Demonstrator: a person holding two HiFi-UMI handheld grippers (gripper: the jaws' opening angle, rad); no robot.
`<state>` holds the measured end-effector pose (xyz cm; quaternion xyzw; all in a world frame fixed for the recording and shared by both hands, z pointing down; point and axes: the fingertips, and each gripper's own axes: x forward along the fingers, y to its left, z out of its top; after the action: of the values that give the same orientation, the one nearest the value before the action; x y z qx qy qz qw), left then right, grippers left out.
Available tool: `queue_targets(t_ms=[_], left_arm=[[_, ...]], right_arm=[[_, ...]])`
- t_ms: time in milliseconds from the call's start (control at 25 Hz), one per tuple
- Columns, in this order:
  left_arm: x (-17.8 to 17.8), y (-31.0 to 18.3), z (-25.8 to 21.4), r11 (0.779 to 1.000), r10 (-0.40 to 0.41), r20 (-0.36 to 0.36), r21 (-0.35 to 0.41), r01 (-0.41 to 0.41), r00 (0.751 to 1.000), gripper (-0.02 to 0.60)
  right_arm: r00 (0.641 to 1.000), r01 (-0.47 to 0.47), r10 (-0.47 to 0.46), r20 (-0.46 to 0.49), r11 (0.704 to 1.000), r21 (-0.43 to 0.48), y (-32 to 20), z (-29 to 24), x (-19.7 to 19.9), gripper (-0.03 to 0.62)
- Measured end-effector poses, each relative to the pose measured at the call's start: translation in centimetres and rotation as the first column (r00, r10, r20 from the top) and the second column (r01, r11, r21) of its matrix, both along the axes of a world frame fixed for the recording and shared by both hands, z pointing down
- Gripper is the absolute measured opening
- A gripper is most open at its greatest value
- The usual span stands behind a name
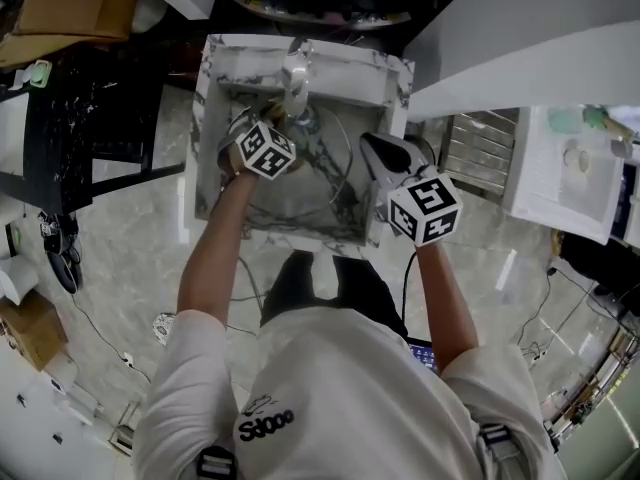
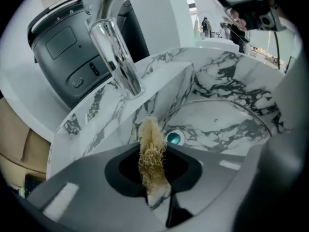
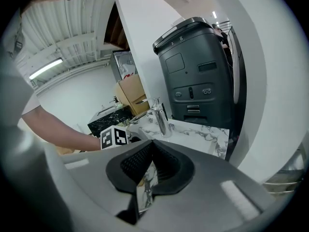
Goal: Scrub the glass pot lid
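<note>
Left claw (image 2: 155,190) clamps a soft scrubber (image 2: 151,153); right claw (image 3: 147,178) pinches the glass lid (image 3: 146,187) at its rim. Lid judged rigid, slippery, breakable: rim hold suits.

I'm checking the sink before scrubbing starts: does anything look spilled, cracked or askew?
Nothing spilled or cracked. The glass lid sits tilted in the sink, but only because the right gripper clamps its rim; the left gripper holds a loofah.

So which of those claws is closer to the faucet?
Left. The left gripper, clamping a loofah, sits right by the faucet; the right gripper, clamping the glass pot lid, is farther off to its right.
</note>
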<state>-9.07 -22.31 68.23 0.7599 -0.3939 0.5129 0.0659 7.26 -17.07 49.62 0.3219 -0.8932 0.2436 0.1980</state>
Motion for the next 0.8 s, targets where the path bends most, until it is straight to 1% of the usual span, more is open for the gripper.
queue_targets(t_ms=[160, 320, 440, 560, 800], left_arm=[[1.6, 1.1, 1.0, 0.998, 0.041, -0.006, -0.041, -0.042, 0.999, 0.067], [3.5, 2.3, 1.9, 0.993, 0.081, -0.036, -0.081, -0.083, 0.996, 0.066], [5.0, 3.6, 2.2, 0.986, 0.124, -0.061, -0.106, -0.13, 0.99, 0.066], [6.4, 5.4, 2.7, 0.972, 0.18, -0.09, -0.137, -0.192, 0.979, 0.066], [8.3, 9.3, 3.0, 0.931, 0.274, -0.15, -0.206, -0.301, 0.95, 0.066]], right_arm=[[1.0, 0.008, -0.008, 0.003, 1.0, -0.012, 0.0, 0.5, -0.3, 0.003], [1.0, 0.018, -0.018, 0.006, 1.0, -0.019, 0.3, 1.0, -0.7, 0.003], [1.0, 0.017, -0.017, -0.001, 1.0, -0.021, 0.6, 1.4, -0.5, 0.003], [1.0, 0.003, -0.003, -0.006, 1.0, -0.02, 1.1, 1.4, -0.2, 0.003], [1.0, -0.008, 0.008, -0.01, 1.0, -0.01, 2.3, 1.1, -0.7, 0.003]])
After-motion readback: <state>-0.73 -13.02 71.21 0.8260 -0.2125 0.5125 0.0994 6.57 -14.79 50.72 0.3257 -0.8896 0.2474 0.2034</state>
